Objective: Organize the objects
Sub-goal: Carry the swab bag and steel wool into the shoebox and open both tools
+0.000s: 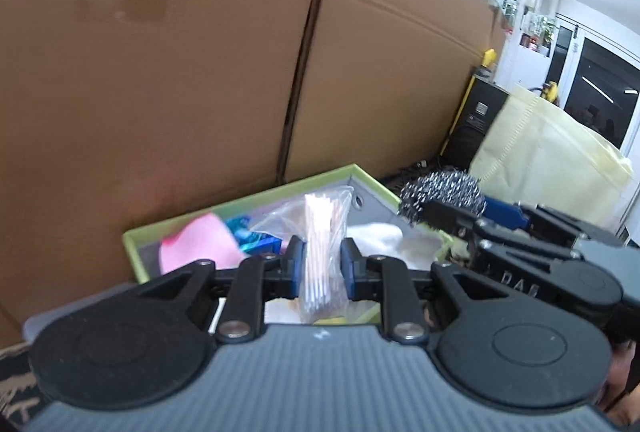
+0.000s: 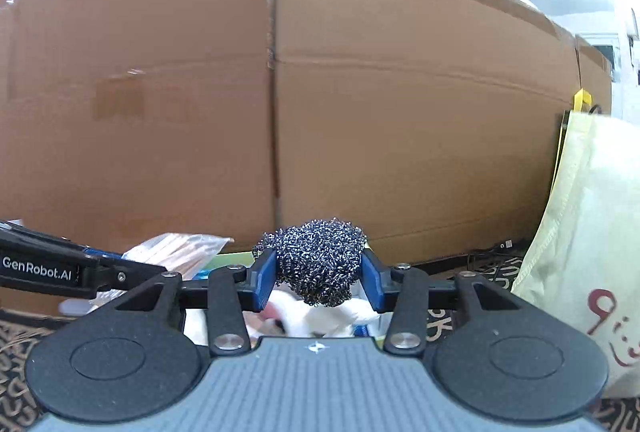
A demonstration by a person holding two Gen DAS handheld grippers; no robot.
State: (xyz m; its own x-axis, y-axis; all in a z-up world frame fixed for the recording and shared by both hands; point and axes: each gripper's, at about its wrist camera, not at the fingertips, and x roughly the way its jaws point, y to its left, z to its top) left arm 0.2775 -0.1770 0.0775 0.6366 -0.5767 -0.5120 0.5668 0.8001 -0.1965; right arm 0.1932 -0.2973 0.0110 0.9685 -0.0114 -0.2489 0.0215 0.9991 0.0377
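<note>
- Behind everything, two tall cardboard boxes [image 1: 180, 71] are standing side by side, filling the left wrist view from 9 to 1 o'clock, with a dark seam between them.
- A pale yellow fabric bag [image 1: 552, 167] is sitting at 3 o'clock in that view, near the boxes; in the right wrist view it is showing red lettering.
- A green-rimmed bin [image 1: 256, 193] is lying at the foot of the boxes, at 6 o'clock in the left wrist view, holding a pink item [image 1: 200, 244], something blue [image 1: 252, 232] and white cloth [image 1: 376, 236].
- The left gripper [image 1: 322, 264] is clamping a clear packet of cotton swabs [image 1: 324, 232] upright between its blue pads, just above the bin.
- The right gripper [image 2: 320, 274] is squeezing a steel wool scrubber [image 2: 320, 256] between its blue pads; the ball is bulging above and below them.
- In the left wrist view the scrubber is hovering at 2 o'clock, over the bin's far right corner.
</note>
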